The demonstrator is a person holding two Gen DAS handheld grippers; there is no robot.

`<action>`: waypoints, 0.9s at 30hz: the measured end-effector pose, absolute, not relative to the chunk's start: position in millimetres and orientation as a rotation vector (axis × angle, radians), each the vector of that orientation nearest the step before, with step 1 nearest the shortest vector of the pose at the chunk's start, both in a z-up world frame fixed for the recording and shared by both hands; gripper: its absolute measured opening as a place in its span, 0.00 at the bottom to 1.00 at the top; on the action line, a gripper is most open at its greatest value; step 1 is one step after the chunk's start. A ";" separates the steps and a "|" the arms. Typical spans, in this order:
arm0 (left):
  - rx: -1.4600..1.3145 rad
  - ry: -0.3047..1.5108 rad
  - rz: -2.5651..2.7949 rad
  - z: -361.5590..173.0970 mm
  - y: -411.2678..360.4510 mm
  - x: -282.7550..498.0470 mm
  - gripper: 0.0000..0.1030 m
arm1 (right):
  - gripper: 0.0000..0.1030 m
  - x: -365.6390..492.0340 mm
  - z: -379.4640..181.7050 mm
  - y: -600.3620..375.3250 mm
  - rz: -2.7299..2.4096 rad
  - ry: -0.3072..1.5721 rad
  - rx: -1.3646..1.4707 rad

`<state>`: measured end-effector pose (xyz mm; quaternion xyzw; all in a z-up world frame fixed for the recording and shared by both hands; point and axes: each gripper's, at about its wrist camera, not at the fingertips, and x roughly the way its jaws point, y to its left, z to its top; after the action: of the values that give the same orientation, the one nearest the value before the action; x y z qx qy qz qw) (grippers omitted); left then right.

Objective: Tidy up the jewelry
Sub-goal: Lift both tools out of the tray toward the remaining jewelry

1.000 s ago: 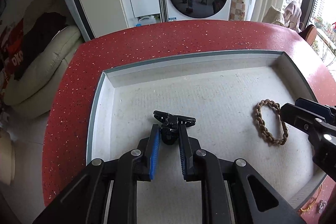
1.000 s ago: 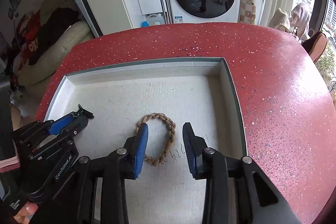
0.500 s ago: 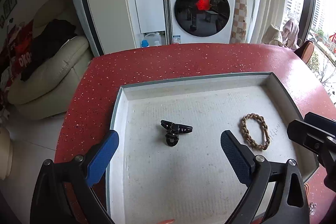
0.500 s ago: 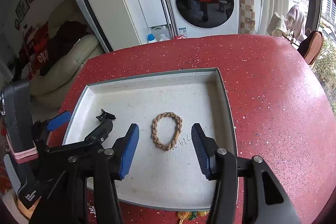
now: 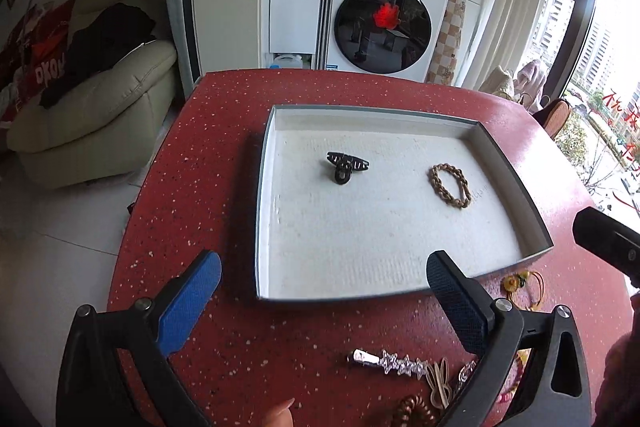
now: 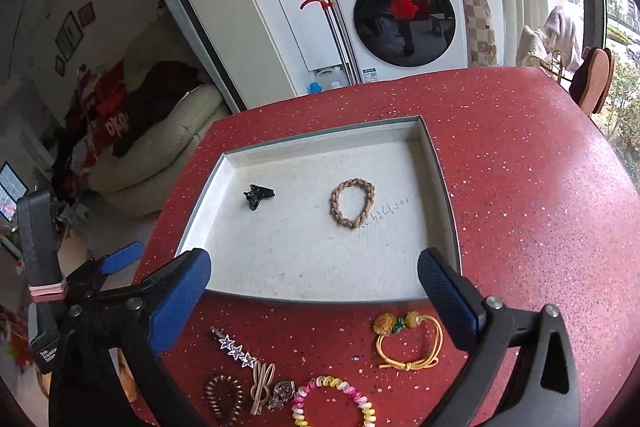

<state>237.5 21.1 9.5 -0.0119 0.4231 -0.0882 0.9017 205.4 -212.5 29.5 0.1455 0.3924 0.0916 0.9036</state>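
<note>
Washing machine [image 5: 383, 27], cream sofa [image 5: 92, 115], bright window [image 5: 608, 75].

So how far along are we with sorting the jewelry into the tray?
Done: the black hair claw and braided tan bracelet lie in the white tray. In hand: nothing; the left gripper is open, the right gripper's jaws are opening with nothing between them. Left on the red table: star clip, yellow cord bracelet, pastel bead bracelet, brown coil tie and other small pieces.

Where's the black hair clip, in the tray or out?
In. The black hair clip lies on the tray floor left of the braided bracelet, free of both grippers.
</note>
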 end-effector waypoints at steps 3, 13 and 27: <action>-0.006 0.884 -0.170 7.7 20.9 217.8 1.00 | 1.00 188.7 28.8 -213.1 0.199 0.798 0.318; 0.037 0.853 -0.110 3.2 25.5 162.8 1.00 | 1.00 146.2 28.0 -214.5 0.224 0.815 0.379; -0.017 0.964 -0.119 -32.3 29.0 123.7 1.00 | 1.00 99.8 -1.6 -245.1 0.131 0.904 0.396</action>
<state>123.7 29.0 -32.3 -0.0082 0.4632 -0.0571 0.8844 99.8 -245.1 -1.6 0.1897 0.4335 0.0628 0.8787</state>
